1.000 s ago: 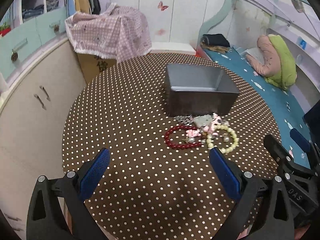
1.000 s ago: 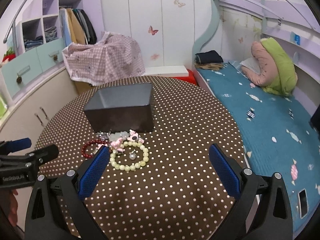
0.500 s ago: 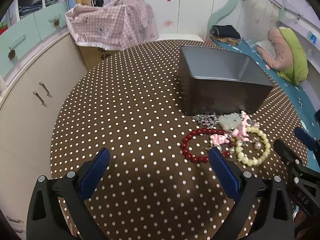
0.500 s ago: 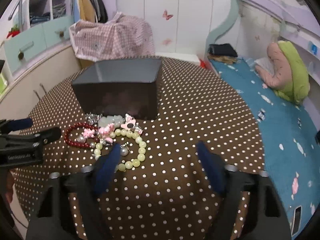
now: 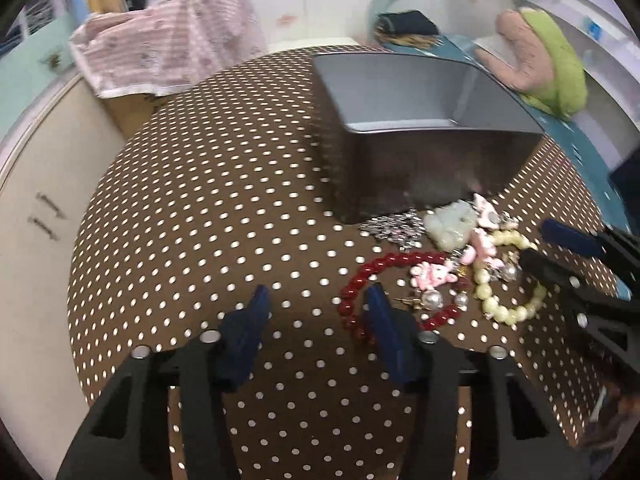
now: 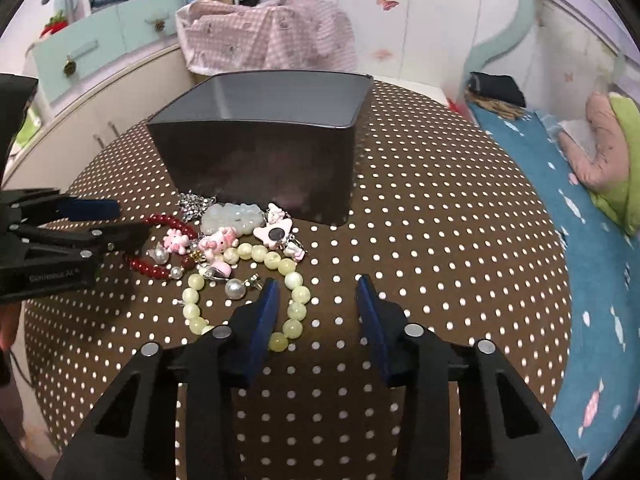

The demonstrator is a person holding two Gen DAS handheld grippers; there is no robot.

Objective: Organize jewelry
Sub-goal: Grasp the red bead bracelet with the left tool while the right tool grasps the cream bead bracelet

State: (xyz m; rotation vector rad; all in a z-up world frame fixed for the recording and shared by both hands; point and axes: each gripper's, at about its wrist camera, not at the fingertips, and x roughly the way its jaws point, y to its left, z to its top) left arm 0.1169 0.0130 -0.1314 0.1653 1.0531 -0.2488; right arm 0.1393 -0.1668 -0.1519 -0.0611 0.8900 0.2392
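A pile of jewelry lies on the brown polka-dot table (image 5: 200, 220) in front of an open grey box (image 5: 420, 168). It holds a red bead bracelet (image 5: 384, 264), a pale green bead bracelet (image 6: 295, 279), pink charms (image 6: 218, 240), a jade-like pendant (image 6: 234, 216) and pearl earrings (image 6: 233, 290). My left gripper (image 5: 318, 296) is low at the red bracelet's left arc, jaws closing, pads not pressing anything. My right gripper (image 6: 317, 284) is closing too. The pale bracelet's right strand lies loose just inside its left finger. Each gripper shows in the other's view: right (image 5: 540, 245), left (image 6: 132, 220).
A cream cabinet (image 5: 36, 200) runs along the table's left side. A pink checked cloth (image 6: 272, 36) covers something behind the table. A bed with a teal sheet (image 6: 592, 264) and a green-and-pink cushion (image 6: 612, 152) lies to the right.
Both grippers have come down and forward toward the jewelry pile. Their jaws have narrowed from wide open to about half.
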